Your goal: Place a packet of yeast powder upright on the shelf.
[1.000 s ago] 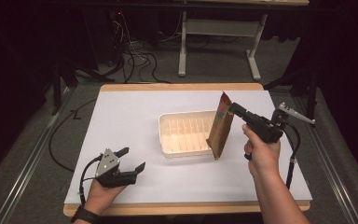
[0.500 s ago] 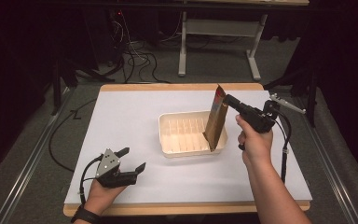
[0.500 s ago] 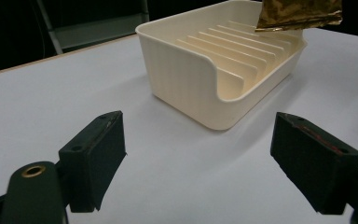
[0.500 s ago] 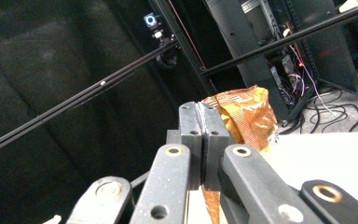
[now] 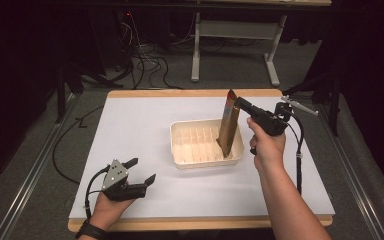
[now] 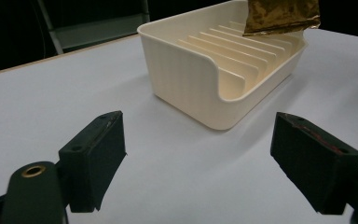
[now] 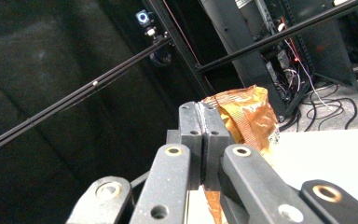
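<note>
While the left claw (image 5: 141, 171) rests idle at the near edge of the bench (image 5: 130, 130), its jaws spread wide with nothing between them, the work is being done across the white surface by the right claw (image 5: 238, 104). Its jaws are pressed tight on the upper edge of a gold foil packet (image 5: 228, 127), which hangs upright with its lower end dipping into the right-hand end of the cream slotted tray (image 5: 180, 150) at mid-bench. From the left gripper view the packet's (image 6: 279, 16) bottom edge shows over the tray's (image 6: 186, 79) far ribs, though whether it touches them cannot be told. By the look of it the job is well advanced: the packet has been carried to the tray and is partly inside, and what remains is to lower it between the ribs and let go. The tray holds nothing else, so no object blocks the slots; the ribs themselves could catch the packet's soft lower corner. Beyond the bench a grey frame stand (image 5: 235, 45) and loose cables (image 5: 145, 62) lie on the floor, well apart from the work.
</note>
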`<state>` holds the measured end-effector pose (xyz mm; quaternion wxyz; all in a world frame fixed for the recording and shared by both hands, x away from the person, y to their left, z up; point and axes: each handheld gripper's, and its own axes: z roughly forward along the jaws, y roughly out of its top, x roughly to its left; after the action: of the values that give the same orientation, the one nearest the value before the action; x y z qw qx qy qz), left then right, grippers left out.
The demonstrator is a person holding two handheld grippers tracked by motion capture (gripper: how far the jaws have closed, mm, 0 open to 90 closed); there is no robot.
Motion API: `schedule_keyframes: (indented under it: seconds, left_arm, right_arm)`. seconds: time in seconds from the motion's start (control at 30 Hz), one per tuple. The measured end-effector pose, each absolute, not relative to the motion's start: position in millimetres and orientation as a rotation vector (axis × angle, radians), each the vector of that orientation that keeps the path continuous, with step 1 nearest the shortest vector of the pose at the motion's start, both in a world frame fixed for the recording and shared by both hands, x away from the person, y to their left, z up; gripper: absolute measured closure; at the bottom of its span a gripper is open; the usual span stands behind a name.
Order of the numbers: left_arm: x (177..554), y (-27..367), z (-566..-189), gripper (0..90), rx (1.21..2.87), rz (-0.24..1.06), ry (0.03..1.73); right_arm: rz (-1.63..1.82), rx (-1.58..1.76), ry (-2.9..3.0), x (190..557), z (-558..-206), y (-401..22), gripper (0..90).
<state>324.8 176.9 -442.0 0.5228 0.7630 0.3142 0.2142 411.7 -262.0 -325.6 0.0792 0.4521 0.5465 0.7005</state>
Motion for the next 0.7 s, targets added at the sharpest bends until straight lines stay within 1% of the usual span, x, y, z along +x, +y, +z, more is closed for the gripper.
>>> schedule_keyframes:
  seconds: [0.37, 0.7]
  left_arm:
    - [325, 178, -442, 18.2, 1.829, 0.51, 0.751]
    - [325, 177, -442, 18.2, 1.829, 0.509, 0.751]
  right_arm:
    - [2.071, 1.389, 1.633, 429, -330, -256, 90.0]
    - [2.043, 1.374, 1.632, 437, -335, -253, 90.0]
